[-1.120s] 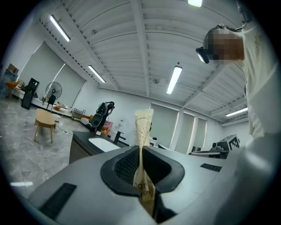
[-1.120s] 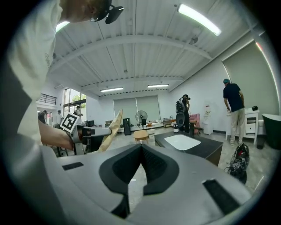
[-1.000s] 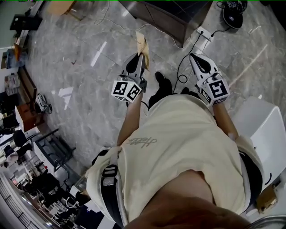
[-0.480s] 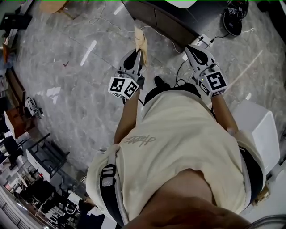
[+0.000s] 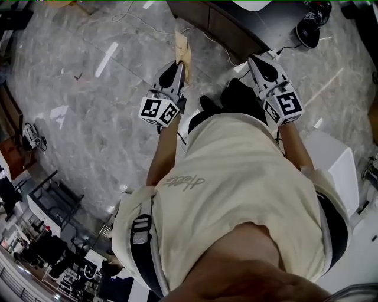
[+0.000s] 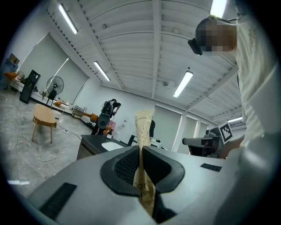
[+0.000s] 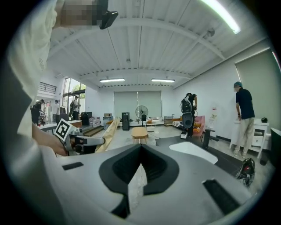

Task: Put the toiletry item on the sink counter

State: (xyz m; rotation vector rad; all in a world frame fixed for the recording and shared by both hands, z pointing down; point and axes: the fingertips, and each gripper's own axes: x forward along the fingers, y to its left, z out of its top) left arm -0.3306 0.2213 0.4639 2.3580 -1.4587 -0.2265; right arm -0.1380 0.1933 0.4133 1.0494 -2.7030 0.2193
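The toiletry item is a flat tan tube (image 5: 182, 54) with print on it. My left gripper (image 5: 176, 69) is shut on its lower part, so the tube (image 6: 143, 129) stands up between the jaws over the marble floor. My right gripper (image 5: 257, 61) is shut with nothing in it, and its pads meet in the right gripper view (image 7: 140, 151). The dark sink counter (image 5: 233, 26) with a white basin (image 7: 193, 152) lies just ahead of both grippers. From the right gripper view, the left gripper (image 7: 85, 141) and its tube (image 7: 109, 133) show at the left.
A white power strip (image 5: 267, 52) and cables lie on the floor by the counter. Black shoes (image 5: 310, 16) sit at the top right, and a white cabinet (image 5: 339, 168) stands at my right. A person (image 7: 243, 115) stands past the counter. A small wooden table (image 7: 139, 132) is farther off.
The person has stepped forward, so the sink counter lies closer to both grippers. The left gripper keeps its hold on the tube. The right stays shut.
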